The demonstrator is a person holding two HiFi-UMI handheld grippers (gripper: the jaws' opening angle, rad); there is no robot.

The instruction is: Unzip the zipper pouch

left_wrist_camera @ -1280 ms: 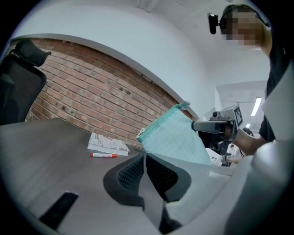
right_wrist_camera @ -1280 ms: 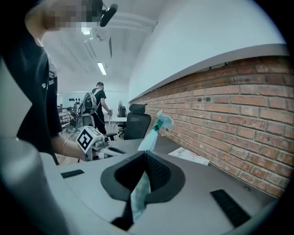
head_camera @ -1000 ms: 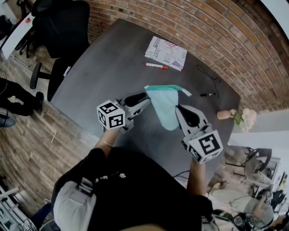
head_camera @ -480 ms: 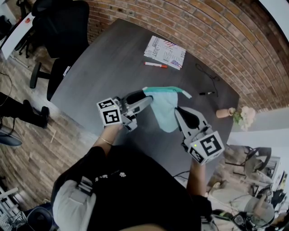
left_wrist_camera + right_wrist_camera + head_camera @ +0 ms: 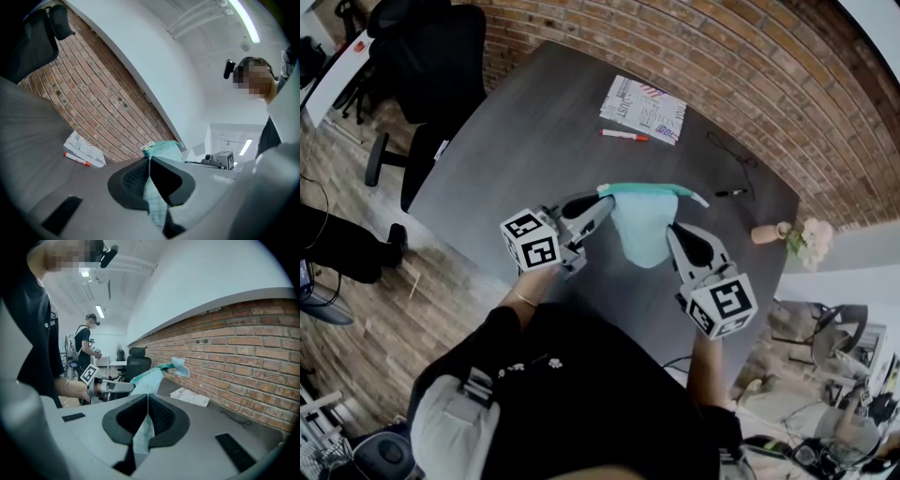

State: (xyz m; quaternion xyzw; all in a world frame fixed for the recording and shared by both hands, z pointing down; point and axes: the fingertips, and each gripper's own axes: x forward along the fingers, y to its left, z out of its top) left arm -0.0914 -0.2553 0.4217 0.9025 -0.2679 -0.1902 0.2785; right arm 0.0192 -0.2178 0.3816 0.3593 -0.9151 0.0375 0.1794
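Here, the zipper pouch (image 5: pixel 639 225) hangs in the air above the counter (image 5: pixel 516 141), held between two grippers. The left gripper (image 5: pixel 602 201) is clenched on the teal cloth at the pouch's upper left corner, with fabric pinched between its fingers (image 5: pixel 131 180). The right gripper (image 5: pixel 674 231) grasps the lower right side of the pouch. Its jaws are opening, though cloth lies pressed between the fingers (image 5: pixel 161 420). A pale tab (image 5: pixel 697 198) projects from the right end of the top edge. The slider itself cannot be made out.

The step in hand appears to be setting up the grip. It would go best with the left hold kept firm beside the zip line, so that the top edge stays taut. The right gripper likely needs to take the pull rather than the body cloth, then draw along the zip line, not across it.
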